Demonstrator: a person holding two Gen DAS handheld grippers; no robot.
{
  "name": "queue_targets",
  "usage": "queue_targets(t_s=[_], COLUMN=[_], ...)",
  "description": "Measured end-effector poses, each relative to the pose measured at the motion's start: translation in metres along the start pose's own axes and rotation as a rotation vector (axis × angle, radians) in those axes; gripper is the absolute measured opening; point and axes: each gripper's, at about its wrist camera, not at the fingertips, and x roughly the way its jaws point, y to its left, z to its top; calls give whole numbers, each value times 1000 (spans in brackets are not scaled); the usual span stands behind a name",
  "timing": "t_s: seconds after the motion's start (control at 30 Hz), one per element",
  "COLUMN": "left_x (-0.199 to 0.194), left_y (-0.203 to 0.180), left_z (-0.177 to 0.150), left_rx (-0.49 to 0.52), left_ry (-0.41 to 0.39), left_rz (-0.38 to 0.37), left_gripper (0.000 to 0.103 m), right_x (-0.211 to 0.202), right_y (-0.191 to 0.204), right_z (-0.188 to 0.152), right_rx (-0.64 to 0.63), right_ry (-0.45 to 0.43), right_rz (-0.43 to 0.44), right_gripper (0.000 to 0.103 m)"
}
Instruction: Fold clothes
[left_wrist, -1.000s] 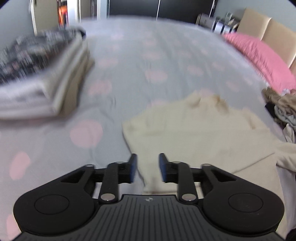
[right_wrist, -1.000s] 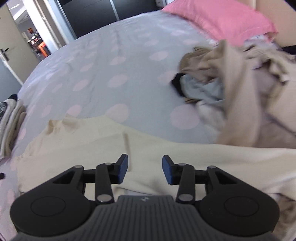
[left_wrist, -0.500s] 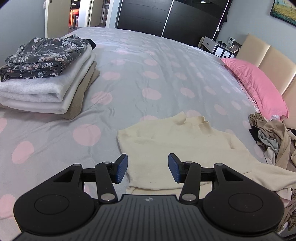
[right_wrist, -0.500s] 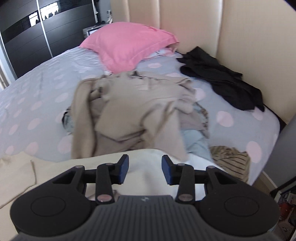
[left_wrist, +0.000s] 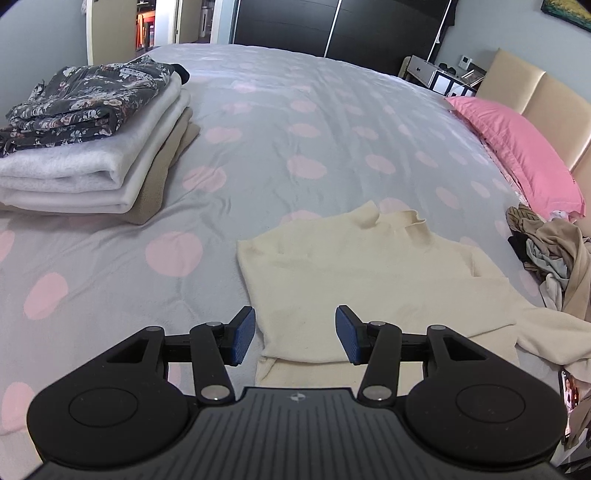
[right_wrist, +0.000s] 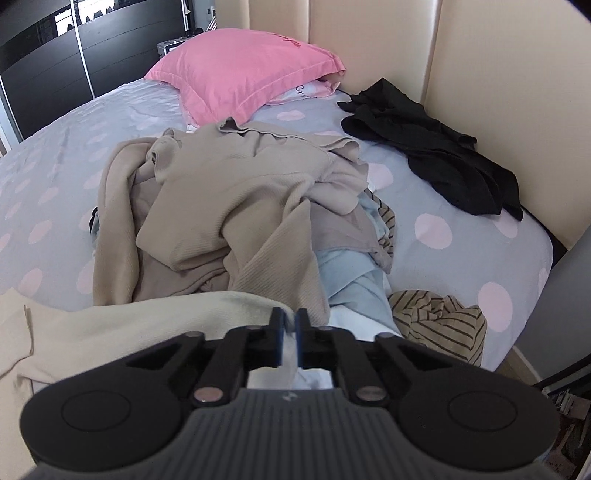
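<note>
Your left gripper (left_wrist: 294, 334) hovers, jaws apart, over the hem of the cream knitted turtleneck sweater (left_wrist: 354, 273), which lies flat on the grey pink-dotted bedspread (left_wrist: 295, 122), collar pointing away, long axis running hem to collar. Your right gripper (right_wrist: 290, 332) is clamped on the sweater's sleeve end (right_wrist: 166, 317); the cuff itself is hidden behind the jaws.

Soft, even daylight fills both sharp fisheye views, casting only faint shadows on the bed (left_wrist: 314, 122), with glare on the glossy wardrobe doors (right_wrist: 44, 40), curved lines and dark vignetted corners at the edges.
</note>
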Motion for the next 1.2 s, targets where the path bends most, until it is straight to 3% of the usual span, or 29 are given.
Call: queue_targets(t_s=[0.1,0.3,0.67,0.9,1.2], left_x=[1,5,-4,-4,6], left_y=[-3,-15,-17,-6,11], left_z=[0,3,6,11,16], left_rx=[5,31,78,68,75], left_ry=[1,19,-11,-14,22], left_rz=[-12,-43,-70,-81,-23], left_gripper=[46,46,45,45,45], right_x=[-18,-76,-139,-148,-123], right_y=[7,54,241,362,487], right_z=[4,34,78,65,13], right_rx=[6,-3,-145,-242,-324], right_ry=[-16,-58,-51,-4,154], right_rz=[39,271,675,848,992], right_gripper=[3,3,3,3,3])
